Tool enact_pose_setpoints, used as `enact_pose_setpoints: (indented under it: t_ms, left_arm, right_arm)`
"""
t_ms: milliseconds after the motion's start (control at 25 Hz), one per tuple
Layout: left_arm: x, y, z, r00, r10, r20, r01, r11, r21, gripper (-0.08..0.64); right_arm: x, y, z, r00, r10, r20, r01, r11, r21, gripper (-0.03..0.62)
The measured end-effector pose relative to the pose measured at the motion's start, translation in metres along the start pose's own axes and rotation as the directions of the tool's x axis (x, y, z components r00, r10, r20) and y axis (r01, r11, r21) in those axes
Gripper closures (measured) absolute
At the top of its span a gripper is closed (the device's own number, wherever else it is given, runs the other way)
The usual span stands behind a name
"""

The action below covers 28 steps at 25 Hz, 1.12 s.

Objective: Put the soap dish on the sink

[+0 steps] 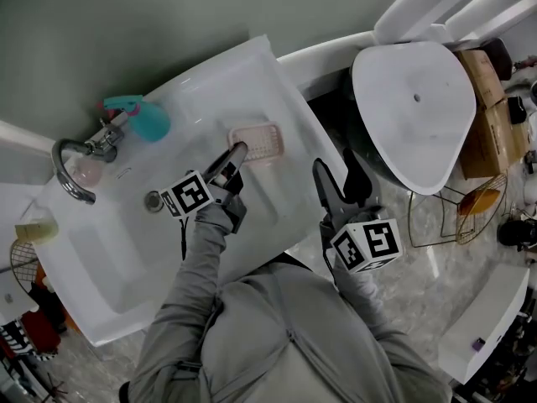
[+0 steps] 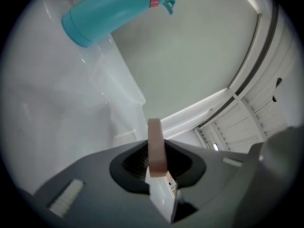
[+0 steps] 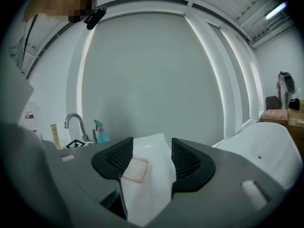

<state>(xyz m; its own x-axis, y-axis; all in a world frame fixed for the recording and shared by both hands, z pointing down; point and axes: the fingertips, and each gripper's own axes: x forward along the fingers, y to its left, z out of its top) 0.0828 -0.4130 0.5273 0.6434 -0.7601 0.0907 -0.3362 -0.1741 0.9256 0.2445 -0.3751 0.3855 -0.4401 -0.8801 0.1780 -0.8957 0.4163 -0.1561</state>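
Jaws of our left gripper (image 1: 238, 149) are clamped on the edge of the pink dish (image 1: 258, 141), holding it over the flat rim of the sink (image 1: 101, 292), near the blue spray bottle (image 1: 144, 117). Our right gripper (image 1: 336, 170) hangs beside the sink, jaws apart, nothing between them.

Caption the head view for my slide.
Left gripper shut on the pink soap dish at the white sink; right gripper open, empty.

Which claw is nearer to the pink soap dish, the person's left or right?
Left. The left claw is shut on the soap dish over the sink; the right claw stands open, apart from it, beside the sink's edge.
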Motion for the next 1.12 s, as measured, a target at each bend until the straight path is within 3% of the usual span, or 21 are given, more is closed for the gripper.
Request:
enact_pose_setpoints:
  t_ms: [400,640,760,880,960,1120]
  left_arm:
    - [0.024,0.016,-0.017,0.996,0.067,-0.054,-0.068,0.998,-0.005,0.428]
    - [0.029,0.016,-0.019,0.994,0.086,-0.073,-0.081,0.994,0.073,0.428]
    - [0.03,0.017,-0.02,0.988,0.118,-0.094,-0.102,0.982,0.159,0.423]
    - [0.03,0.017,-0.021,0.979,0.168,-0.115,-0.13,0.949,0.287,0.377]
    - [0.031,0.016,-0.022,0.97,0.208,-0.125,-0.147,0.912,0.383,0.348]
    - [0.032,0.016,-0.027,0.938,0.316,-0.139,-0.177,0.786,0.593,0.266]
  right_arm:
    - [0.005,-0.029,-0.007,1.0,-0.016,-0.011,0.017,0.999,0.029,0.345]
    - [0.007,-0.036,-0.011,1.0,-0.02,-0.009,0.021,0.999,0.046,0.345]
    - [0.007,-0.038,-0.011,1.0,-0.023,-0.011,0.024,0.998,0.051,0.345]
    - [0.006,-0.039,-0.012,1.0,-0.024,-0.009,0.025,0.998,0.055,0.345]
    - [0.006,-0.04,-0.012,1.0,-0.023,-0.006,0.023,0.998,0.057,0.345]
    - [0.005,-0.04,-0.011,1.0,-0.017,0.0,0.017,0.998,0.059,0.345]
